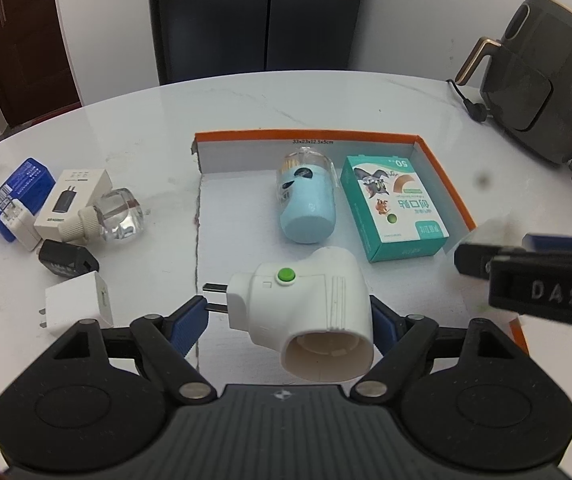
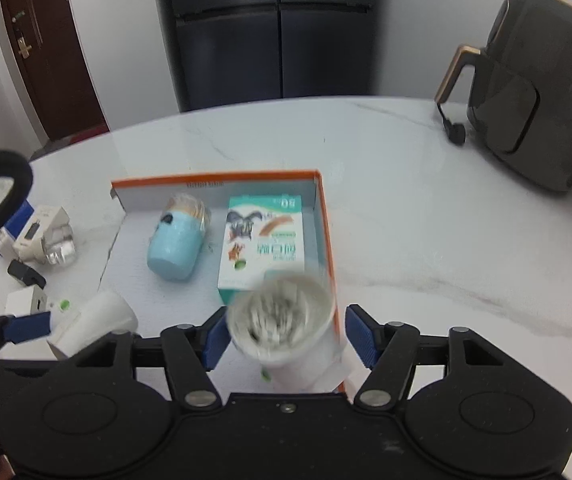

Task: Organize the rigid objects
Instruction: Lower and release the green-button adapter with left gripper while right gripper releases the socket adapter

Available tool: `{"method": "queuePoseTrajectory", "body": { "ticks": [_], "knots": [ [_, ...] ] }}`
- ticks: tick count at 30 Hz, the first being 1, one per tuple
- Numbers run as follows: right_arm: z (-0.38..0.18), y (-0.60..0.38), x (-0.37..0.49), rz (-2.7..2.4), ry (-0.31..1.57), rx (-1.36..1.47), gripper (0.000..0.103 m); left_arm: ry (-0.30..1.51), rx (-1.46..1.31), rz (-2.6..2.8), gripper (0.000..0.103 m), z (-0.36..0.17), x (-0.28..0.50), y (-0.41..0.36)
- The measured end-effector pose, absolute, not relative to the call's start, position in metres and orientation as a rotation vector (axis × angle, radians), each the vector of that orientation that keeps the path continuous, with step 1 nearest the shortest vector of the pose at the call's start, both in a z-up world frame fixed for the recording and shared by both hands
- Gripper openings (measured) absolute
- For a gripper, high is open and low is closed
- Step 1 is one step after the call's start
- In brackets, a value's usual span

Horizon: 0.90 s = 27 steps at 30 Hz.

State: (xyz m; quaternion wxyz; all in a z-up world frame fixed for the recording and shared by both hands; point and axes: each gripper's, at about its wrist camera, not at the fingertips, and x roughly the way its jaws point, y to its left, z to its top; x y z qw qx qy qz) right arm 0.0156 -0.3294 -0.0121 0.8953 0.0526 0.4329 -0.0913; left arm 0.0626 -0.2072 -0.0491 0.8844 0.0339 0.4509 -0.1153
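white plastic, a plug-in unit (image 1: 306, 312) with a green button, two flat prongs and a round open mouth, sits crosswise in the left gripper (image 1: 286, 312). its fingers (image 1: 190, 322) are clamped on it: one blue pad bears on the prong end, the other on the body. the unit is held over the near part of a shallow tray (image 1: 306, 133) with an orange rim and a white floor.

the right gripper (image 2: 286, 332) stands at the tray's near right corner. between its fingers (image 2: 360, 336) is a white round-mouthed object (image 2: 282, 320), too blurred to identify. the fingers are apart: one pad is at the object's side, the other stands clear of it.

inside the tray, farther back, a light blue toothpick holder (image 1: 306, 200) lies on its side. just beside it, on the right-hand side, a teal plaster box (image 1: 394, 208) lies flat near the tray wall.

beside the tray, toward the door side, the white marble worktop (image 1: 126, 120) carries, near to far:
- a white charger (image 1: 78, 304)
- a black adapter (image 1: 68, 262)
- a clear glass bottle (image 1: 118, 216) with a cream cap, lying on its side
- a white charger carton (image 1: 74, 200), touching the bottle
- a blue carton (image 1: 22, 188) with a small white plug (image 1: 18, 224) in front of it

at the far right-hand edge of the worktop stands a dark grey air fryer (image 1: 538, 80). behind the worktop are a dark refrigerator (image 1: 258, 20) and a brown door (image 1: 18, 40).
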Motion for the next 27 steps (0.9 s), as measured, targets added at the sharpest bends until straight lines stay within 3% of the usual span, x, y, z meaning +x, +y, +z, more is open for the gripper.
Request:
{"method": "queuePoseTrajectory", "body": {
  "ticks": [13, 27],
  "knots": [
    [0.02, -0.36, -0.015, -0.237, 0.811, 0.205, 0.08, 0.973, 0.077, -0.318, 0.085, -0.061, 0.069, -0.234],
    [0.036, -0.337, -0.032, -0.222, 0.776, 0.23, 0.082, 0.913, 0.058, -0.281, 0.094, -0.024, 0.044, -0.203]
  ]
}}
